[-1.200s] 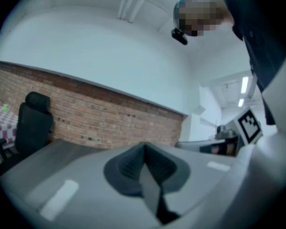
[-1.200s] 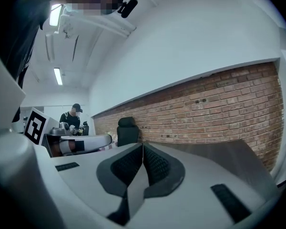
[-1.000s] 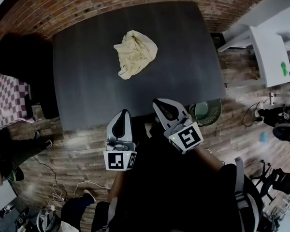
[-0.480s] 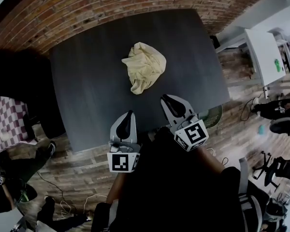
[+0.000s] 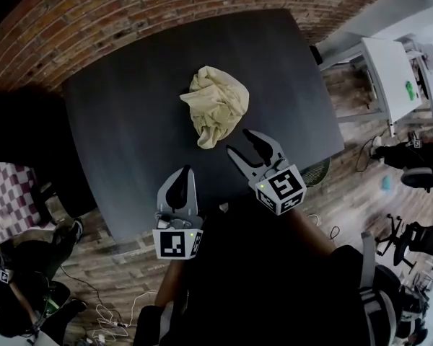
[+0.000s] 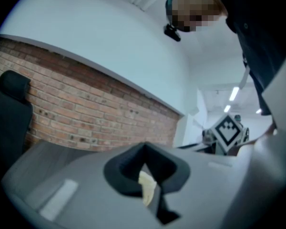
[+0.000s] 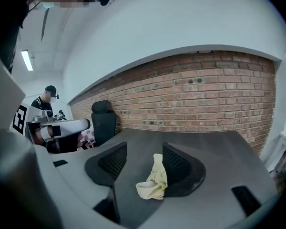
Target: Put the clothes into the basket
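The task is at its opening step, the reach for the first piece: nothing has been picked up yet. The pale yellow garment lies crumpled near the middle of the dark grey tabletop, apart from both tools. The right gripper hangs over the near edge, pointed at it. Its fingers have just been opening and stand about halfway apart, framing the garment without touching it, so they grip nothing. The left gripper sits beside it, nearer the person, its fingers drawn together and empty, with only a sliver of the garment showing past them. The next move probably calls for carrying the right gripper forward and down onto a raised fold and closing there. The bundle would then have to be lifted clear and carried to what looks like the green basket, which is on the floor by the tabletop's right near corner and half hidden by it. The tabletop is otherwise bare. Around it are a red brick wall, a wood-plank floor with loose cables, a black chair at the far left, and a white desk to the right.
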{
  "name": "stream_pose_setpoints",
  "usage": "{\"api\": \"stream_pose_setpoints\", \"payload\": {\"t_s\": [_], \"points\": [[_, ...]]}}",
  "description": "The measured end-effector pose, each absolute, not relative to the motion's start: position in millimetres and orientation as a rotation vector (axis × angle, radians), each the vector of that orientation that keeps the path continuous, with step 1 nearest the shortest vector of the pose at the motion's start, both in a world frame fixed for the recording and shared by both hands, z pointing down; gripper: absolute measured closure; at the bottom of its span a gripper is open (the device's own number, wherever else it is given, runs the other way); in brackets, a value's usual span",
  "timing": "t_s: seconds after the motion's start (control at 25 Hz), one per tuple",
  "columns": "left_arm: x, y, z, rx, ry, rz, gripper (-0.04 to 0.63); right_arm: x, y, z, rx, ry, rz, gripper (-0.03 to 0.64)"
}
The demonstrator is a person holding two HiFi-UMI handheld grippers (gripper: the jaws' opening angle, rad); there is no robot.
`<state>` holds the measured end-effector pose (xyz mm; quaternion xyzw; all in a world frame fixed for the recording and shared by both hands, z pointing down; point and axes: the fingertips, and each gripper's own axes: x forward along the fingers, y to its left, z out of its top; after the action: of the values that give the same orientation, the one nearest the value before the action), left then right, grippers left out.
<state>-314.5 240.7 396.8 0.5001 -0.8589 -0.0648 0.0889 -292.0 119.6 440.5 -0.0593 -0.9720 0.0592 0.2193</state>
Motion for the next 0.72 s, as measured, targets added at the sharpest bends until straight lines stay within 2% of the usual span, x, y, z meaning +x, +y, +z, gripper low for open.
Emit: {"api": "stream_pose_setpoints", "payload": {"t_s": [0.12,0.24,0.72], "points": [[-328.8,230.4,397.5,1.457,-2.567,-0.188,0.591,-309.7,115.1,461.5,-0.232,-2.624,0.187,0.352],[-341.6,217.3,401.7,1.426,-2.569,-0.204,0.592,-325.7,105.8,482.4,-0.263,-2.577,0.173,0.322],[-386.5,170.0,436.1,1.342,-2.54,-0.206,0.592,-372.7,57.1,588.2,-0.261,-2.333,0.109,0.271]]}}
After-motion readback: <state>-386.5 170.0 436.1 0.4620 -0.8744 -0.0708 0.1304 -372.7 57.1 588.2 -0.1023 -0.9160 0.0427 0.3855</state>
